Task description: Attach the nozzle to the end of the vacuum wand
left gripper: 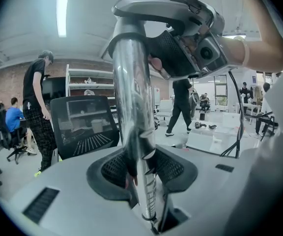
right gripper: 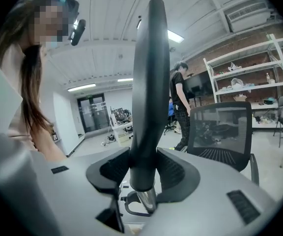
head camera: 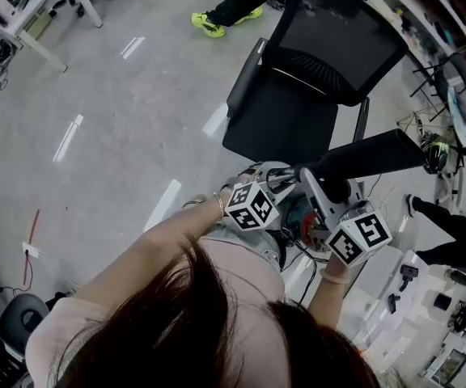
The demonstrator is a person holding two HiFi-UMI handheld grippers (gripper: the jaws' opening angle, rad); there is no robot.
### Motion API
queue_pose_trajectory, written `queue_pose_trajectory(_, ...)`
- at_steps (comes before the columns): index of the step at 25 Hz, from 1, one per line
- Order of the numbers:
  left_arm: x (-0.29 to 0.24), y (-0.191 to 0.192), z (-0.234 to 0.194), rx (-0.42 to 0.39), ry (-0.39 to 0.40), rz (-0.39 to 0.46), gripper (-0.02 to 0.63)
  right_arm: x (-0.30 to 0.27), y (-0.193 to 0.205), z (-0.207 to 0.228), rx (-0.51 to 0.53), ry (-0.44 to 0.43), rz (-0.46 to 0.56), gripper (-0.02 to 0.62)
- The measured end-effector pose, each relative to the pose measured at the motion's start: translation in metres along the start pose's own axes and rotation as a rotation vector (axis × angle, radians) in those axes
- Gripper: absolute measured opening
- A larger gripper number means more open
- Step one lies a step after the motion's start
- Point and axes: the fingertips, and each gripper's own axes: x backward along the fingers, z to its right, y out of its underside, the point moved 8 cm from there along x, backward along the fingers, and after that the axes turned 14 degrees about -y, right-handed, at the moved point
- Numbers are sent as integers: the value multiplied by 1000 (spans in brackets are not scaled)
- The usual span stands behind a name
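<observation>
My left gripper (left gripper: 142, 168) is shut on the chrome vacuum wand (left gripper: 131, 107), which stands upright between its pads. The wand ends above in the grey vacuum body (left gripper: 195, 43). My right gripper (right gripper: 144, 171) is shut on the long black nozzle (right gripper: 150, 82). A short chrome tube end (right gripper: 146, 199) shows below the nozzle's lower rim. In the head view both grippers meet in front of my chest, the left gripper (head camera: 277, 183) beside the right gripper (head camera: 330, 196). The nozzle (head camera: 370, 158) sticks out to the right above them.
A black mesh office chair (head camera: 314, 79) stands just ahead of me. A person in yellow-green shoes (head camera: 217, 24) stands beyond it, and another person's leg (head camera: 451, 225) is at the right. White tables with small parts (head camera: 411, 297) and shelves (head camera: 451, 23) line the right side.
</observation>
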Motion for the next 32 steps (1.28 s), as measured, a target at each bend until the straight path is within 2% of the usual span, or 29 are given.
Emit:
queue_pose_trajectory(6, -2, -1, 3, -16, -14, -31, 150, 0, 0, -5, -19, 105, -24, 183)
queue_pose_trajectory(14, -4, -3, 7, -35, -39, -48, 150, -12, -8, -14, -6, 252, -165, 181)
queue_pose_trajectory(23, -8, -3, 5, -24, -57, -53, 150, -10, -3, -9, -104, 300, -51, 181)
queue_pose_trajectory(28, -8, -4, 6, -38, -59, -48, 152, -10, 1, -13, -127, 382, 6, 183)
queue_pose_trajectory(32, -6, -1, 8, -40, -35, -24, 152, -7, 4, -15, -124, 339, 8, 183)
